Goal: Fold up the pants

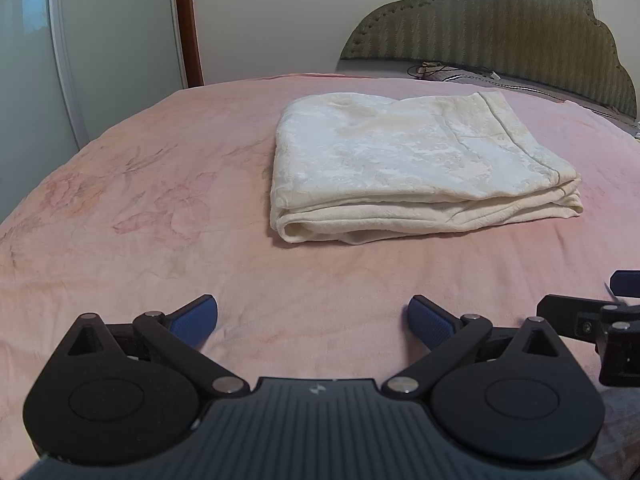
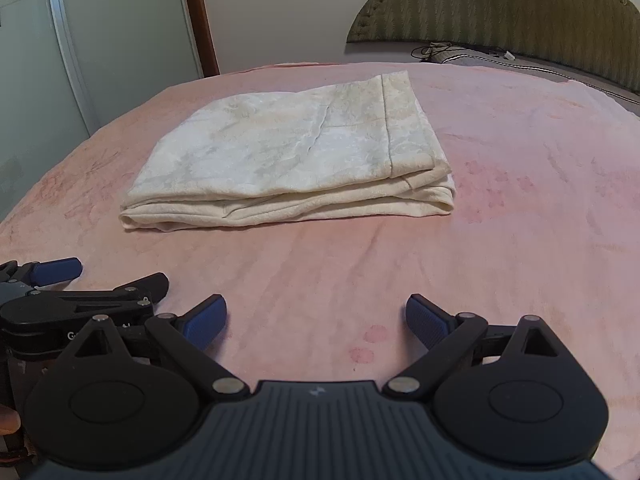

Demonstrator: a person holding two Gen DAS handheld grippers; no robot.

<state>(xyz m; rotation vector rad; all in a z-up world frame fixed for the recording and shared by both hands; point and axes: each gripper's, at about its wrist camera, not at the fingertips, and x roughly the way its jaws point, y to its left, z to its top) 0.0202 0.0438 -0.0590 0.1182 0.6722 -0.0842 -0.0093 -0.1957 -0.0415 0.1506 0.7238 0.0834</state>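
The cream-white pants lie folded in a flat rectangular stack on the pink bedspread; they also show in the right wrist view. My left gripper is open and empty, low over the bed, well short of the stack's near edge. My right gripper is open and empty too, likewise short of the stack. The two grippers sit side by side: the right one shows at the left view's right edge, the left one at the right view's left edge.
A padded olive headboard stands at the far right with cables lying at its foot. A glass sliding door and a wooden door frame stand beyond the bed's far left edge.
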